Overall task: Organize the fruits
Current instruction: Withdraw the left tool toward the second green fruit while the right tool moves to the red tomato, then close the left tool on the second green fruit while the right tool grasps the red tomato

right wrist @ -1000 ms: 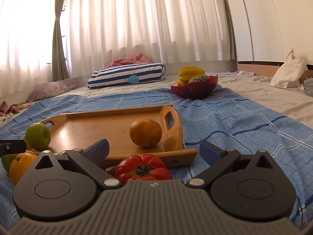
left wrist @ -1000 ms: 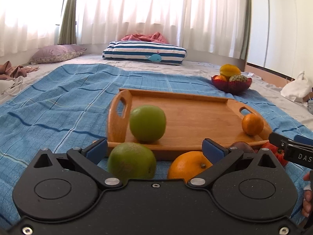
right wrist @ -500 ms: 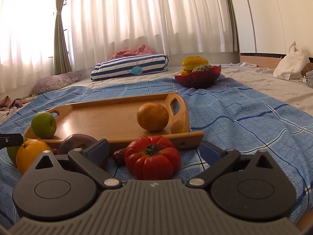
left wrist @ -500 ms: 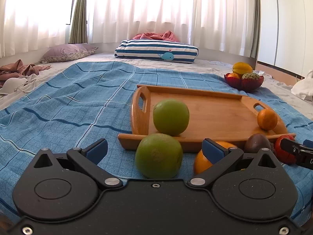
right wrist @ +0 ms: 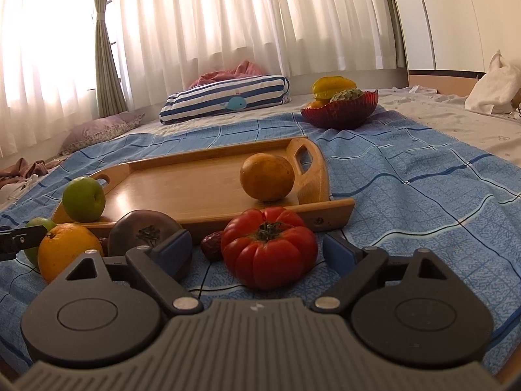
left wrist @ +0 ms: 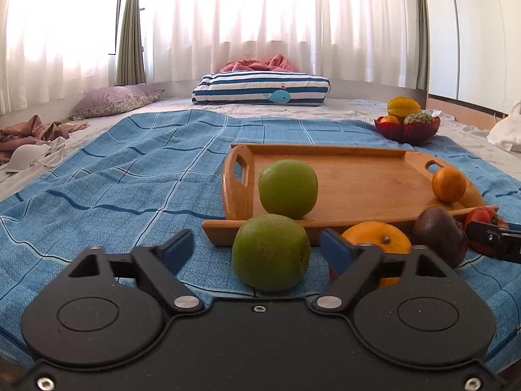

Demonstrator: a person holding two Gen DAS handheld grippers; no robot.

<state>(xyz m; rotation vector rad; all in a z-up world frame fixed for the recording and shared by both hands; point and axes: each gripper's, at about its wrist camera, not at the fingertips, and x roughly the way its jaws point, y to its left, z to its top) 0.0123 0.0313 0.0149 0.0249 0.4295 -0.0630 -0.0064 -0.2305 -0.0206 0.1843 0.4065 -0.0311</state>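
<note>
Down on the blue blanket (left wrist: 130, 176), each gripper has a fruit between its closing fingers, neither seemingly pressed yet. The left gripper (left wrist: 257, 247) straddles a lime (left wrist: 270, 252), dead ahead and slightly right of centre; the right gripper (right wrist: 257, 254) frames the tomato (right wrist: 268, 247). Just beyond both lies the tray (left wrist: 358, 176), already holding an apple (left wrist: 288, 187) and an orange (right wrist: 267, 176).
</note>
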